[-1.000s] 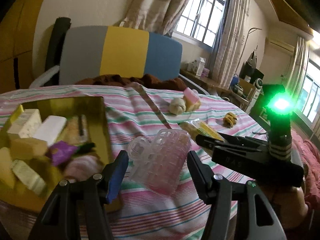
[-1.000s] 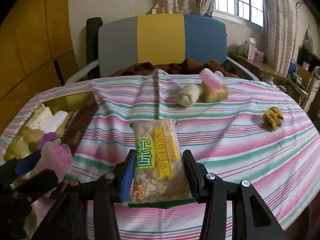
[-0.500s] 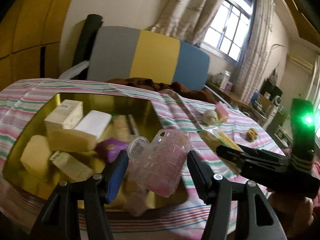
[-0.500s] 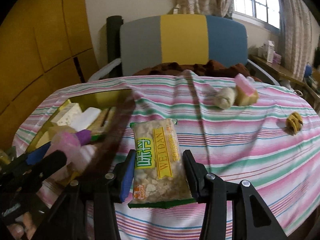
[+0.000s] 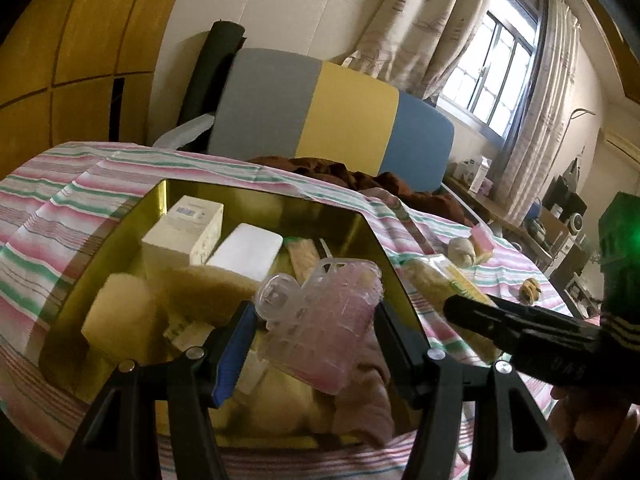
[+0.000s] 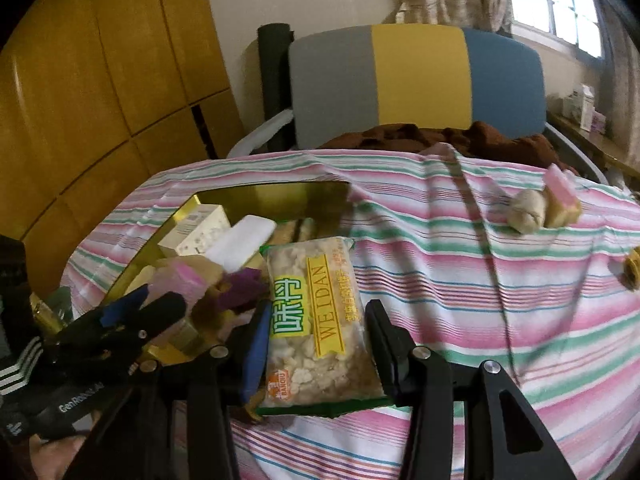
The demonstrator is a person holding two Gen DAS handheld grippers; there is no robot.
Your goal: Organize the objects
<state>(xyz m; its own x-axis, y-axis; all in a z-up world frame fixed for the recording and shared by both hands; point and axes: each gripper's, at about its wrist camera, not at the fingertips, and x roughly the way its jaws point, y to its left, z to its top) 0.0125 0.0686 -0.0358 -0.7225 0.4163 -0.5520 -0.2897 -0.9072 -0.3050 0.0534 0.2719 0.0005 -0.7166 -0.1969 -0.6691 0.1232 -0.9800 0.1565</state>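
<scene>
A gold tray (image 5: 80, 280) sits at the left of a table covered with a pink, green and white striped cloth (image 6: 460, 280). Inside the tray lie a cream carton (image 5: 186, 226), a white bar (image 5: 248, 250), a yellow sponge (image 5: 118, 320) and a purple item (image 6: 240, 286), packed close together. The left gripper (image 5: 316, 320) hangs over the near part of the tray, clenched on a clear pink ribbed plastic piece (image 5: 320, 328) held tilted between its pads. Just right of the tray's edge, the right gripper (image 6: 316, 344) is clamped on a snack packet (image 6: 316, 316) with a yellow and green label, lifted above the cloth. Farther right on the cloth lie a beige lump (image 6: 528, 210) touching a pink-topped block (image 6: 562, 196), and a small yellow object (image 5: 530, 290) well apart near the table's right edge. Behind the table stands a chair back (image 6: 416, 80) in grey, yellow and blue.
</scene>
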